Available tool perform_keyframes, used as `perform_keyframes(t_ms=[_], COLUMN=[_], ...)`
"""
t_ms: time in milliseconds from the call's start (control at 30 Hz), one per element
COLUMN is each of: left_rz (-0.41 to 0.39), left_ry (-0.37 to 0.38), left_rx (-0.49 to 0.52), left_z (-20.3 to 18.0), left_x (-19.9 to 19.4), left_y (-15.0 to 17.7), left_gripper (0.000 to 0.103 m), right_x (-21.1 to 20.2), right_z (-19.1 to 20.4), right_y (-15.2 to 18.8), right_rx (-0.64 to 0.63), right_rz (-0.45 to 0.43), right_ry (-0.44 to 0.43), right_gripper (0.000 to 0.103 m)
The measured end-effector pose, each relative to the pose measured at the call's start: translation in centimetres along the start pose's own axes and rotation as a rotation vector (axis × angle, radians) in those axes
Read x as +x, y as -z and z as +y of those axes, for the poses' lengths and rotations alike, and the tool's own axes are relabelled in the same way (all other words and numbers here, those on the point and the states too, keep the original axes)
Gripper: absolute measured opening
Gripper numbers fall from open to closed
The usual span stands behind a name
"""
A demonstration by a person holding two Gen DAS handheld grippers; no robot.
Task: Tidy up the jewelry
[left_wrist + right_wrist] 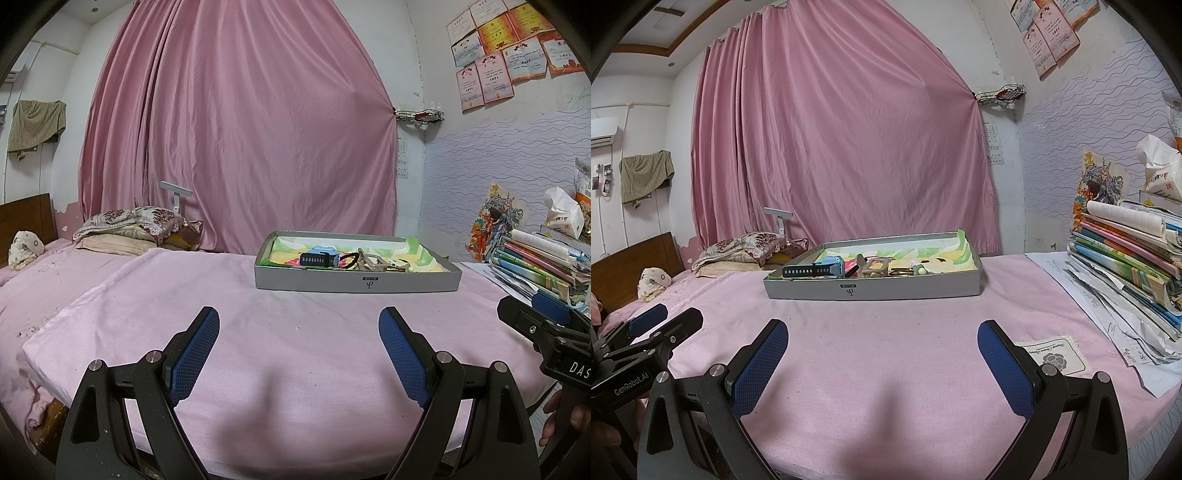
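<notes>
A shallow grey box (354, 282) (871, 290) lined with a green and yellow cloth sits on the pink-covered table. In it lie a blue watch with a dark strap (319, 258) (820, 268), a beige clip (373, 263) (873, 267), a dark cord and small trinkets (918, 269). My left gripper (299, 325) is open and empty, well in front of the box. My right gripper (882, 336) is open and empty, also short of the box. Each gripper shows at the edge of the other's view, the right one (543, 314) and the left one (665, 317).
A stack of books and papers (1126, 258) (543, 266) fills the table's right side, with a tissue pack (1160, 166) behind. A small white card (1052, 354) lies by my right finger. A bed with pillows (136, 229) is at left, a pink curtain behind.
</notes>
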State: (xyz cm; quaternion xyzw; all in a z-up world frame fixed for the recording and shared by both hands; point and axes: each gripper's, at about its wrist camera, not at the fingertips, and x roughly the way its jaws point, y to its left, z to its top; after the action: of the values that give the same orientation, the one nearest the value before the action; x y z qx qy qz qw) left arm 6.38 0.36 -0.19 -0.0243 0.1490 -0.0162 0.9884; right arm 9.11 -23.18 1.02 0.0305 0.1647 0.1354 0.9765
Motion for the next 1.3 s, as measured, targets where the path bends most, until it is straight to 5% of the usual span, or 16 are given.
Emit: perform_keyframes(t_ms=[1300], left_rz=[0.007], left_ry=[0.015], left_rx=[-0.004], left_z=[-0.26], left_x=[0.31], left_y=[0.0], left_gripper=[0.084], right_x=[-0.11], right_z=[-0.01], right_y=[0.05], right_rx=[0.0], right_rz=[-0.002], right_ry=[-0.002], right_gripper=[0.103])
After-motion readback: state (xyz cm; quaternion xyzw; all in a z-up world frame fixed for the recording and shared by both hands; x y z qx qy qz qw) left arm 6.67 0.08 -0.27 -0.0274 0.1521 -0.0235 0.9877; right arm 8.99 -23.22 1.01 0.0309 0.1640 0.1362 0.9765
